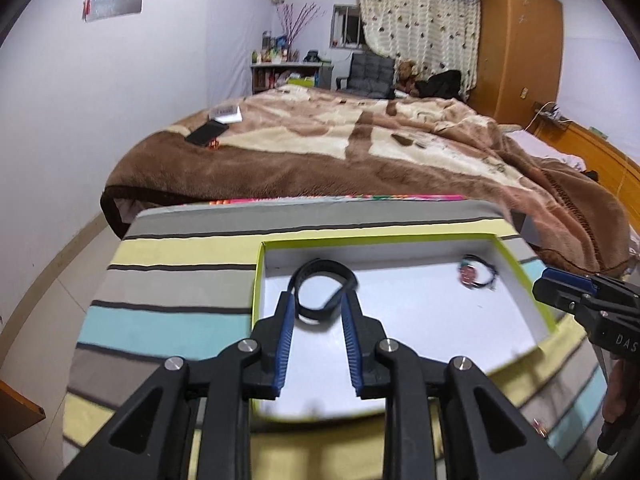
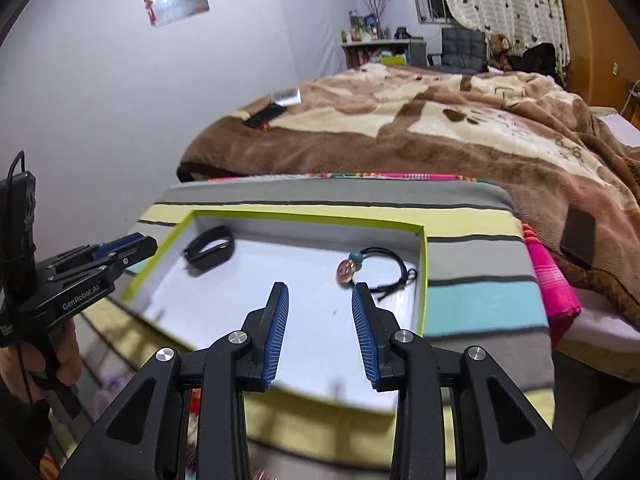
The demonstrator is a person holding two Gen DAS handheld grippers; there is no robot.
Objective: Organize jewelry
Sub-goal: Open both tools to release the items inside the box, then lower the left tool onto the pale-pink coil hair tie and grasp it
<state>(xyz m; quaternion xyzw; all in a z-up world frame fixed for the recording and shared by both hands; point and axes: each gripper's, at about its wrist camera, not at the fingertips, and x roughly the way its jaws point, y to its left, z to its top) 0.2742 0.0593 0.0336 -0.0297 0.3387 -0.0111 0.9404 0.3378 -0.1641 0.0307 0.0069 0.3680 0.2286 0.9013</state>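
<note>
Two pieces of jewelry lie in the shallow green-rimmed box [image 2: 423, 280] on the striped surface [image 1: 168, 280]: a black band [image 1: 320, 292] at the left end and a cord bracelet [image 2: 372, 268] with a round charm at the right end. Left gripper [image 1: 318, 300] hovers with jaws spread on either side of the band, touching nothing that I can see. Right gripper [image 2: 320, 292], jaws also spread and empty, has the charm just ahead of its right tip and is the nearer one to it.
</note>
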